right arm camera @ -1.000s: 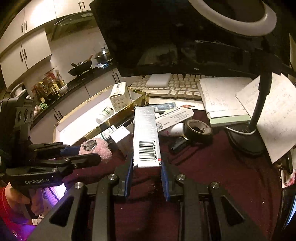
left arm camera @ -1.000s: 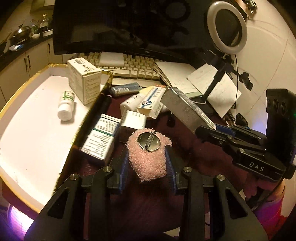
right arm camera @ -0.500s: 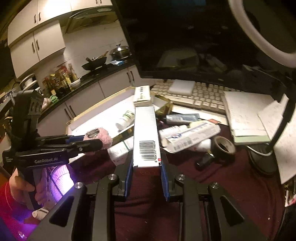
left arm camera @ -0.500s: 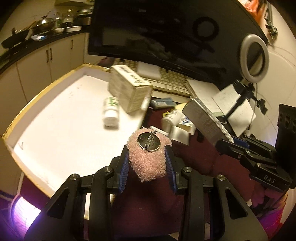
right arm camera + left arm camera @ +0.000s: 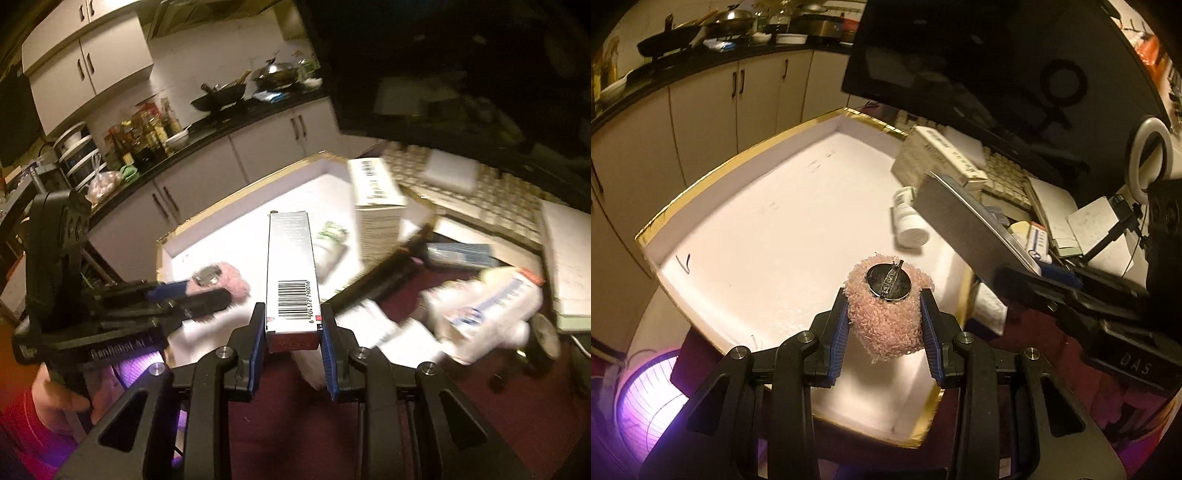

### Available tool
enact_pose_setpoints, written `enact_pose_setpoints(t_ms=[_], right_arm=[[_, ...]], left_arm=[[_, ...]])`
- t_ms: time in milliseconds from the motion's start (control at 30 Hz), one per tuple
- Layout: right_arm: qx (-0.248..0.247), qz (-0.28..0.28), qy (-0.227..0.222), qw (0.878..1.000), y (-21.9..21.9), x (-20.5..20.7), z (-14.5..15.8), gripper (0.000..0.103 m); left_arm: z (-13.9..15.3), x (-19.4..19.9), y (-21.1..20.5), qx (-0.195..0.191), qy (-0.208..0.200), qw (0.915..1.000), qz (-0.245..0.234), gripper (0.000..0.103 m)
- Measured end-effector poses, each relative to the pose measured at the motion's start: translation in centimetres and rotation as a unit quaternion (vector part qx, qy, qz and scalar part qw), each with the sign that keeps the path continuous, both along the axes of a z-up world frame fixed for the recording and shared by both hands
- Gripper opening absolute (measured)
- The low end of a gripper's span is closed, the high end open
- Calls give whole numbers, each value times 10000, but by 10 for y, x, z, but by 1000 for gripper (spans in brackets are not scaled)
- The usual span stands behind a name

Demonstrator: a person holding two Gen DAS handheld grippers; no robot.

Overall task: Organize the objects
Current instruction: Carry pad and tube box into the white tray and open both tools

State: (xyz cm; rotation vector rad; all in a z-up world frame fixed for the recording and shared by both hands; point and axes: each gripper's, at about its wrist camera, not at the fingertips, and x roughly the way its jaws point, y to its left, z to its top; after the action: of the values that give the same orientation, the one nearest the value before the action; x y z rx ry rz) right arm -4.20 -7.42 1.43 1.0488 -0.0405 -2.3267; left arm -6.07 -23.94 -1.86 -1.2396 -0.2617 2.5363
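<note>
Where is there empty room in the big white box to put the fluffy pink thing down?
Most of the white box floor is bare: the whole stretch from its gold-edged left rim across to the white bottle. The far right corner is crowded by that lying bottle and a cardboard box. Outside it, the dark red cloth is cluttered with packets.

One white tray [image 5: 701, 206] with a gold rim sits on the desk. In it are one cardboard box [image 5: 938, 162] and one white pill bottle [image 5: 908, 221]. Two grippers show: the left gripper [image 5: 884, 317] carries one pink fuzzy brooch [image 5: 886, 314], the right gripper [image 5: 293, 328] one long narrow box [image 5: 291, 266]. One keyboard [image 5: 491, 192], one monitor [image 5: 997, 66] and one ring light [image 5: 1150, 155] stand behind.
</note>
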Motion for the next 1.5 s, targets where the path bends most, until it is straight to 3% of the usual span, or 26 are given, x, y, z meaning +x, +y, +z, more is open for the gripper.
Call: enact_pose_setpoints(t_ms=[167,367,533,733,933,1033,1133,1200,1300,1500], right_arm=[[105,167,-220,9996,-34,-32,-6,27],[295,69,-739,9968,-49,-65,-35,27],[817,-424,-486,9946,-40,-71,-42,26],[838,-514,-369,9945,-31,-72,-40,27],[772,-475,-279,9955,-32,-65,-36,27],[576,-467,-348,9966,-29,-63,-32,27],[280,-515,-419,9974,-21,-58,-25,28],[128,-545,-345,9978,-13,-50,-17,34],[-65,-590,-196,9980,0,-36,-4,52],[-225,-891,142,9957,43,1,13,67]], left_arm=[[-10,-2,-3,13,-140,9999,11,36],[-15,-1,-4,1,-185,9998,-6,36],[-15,0,3,-124,-145,9998,-89,36],[-17,1,5,-415,-92,9991,-40,36],[-16,4,4,-65,-211,9996,-191,37],[-14,3,6,120,-264,9992,-279,45],[-12,3,10,235,-283,9987,-365,64],[-12,3,12,167,-298,9989,-333,67],[-11,5,9,243,-282,9990,-236,67],[2,19,23,47,30,9993,-368,67]])
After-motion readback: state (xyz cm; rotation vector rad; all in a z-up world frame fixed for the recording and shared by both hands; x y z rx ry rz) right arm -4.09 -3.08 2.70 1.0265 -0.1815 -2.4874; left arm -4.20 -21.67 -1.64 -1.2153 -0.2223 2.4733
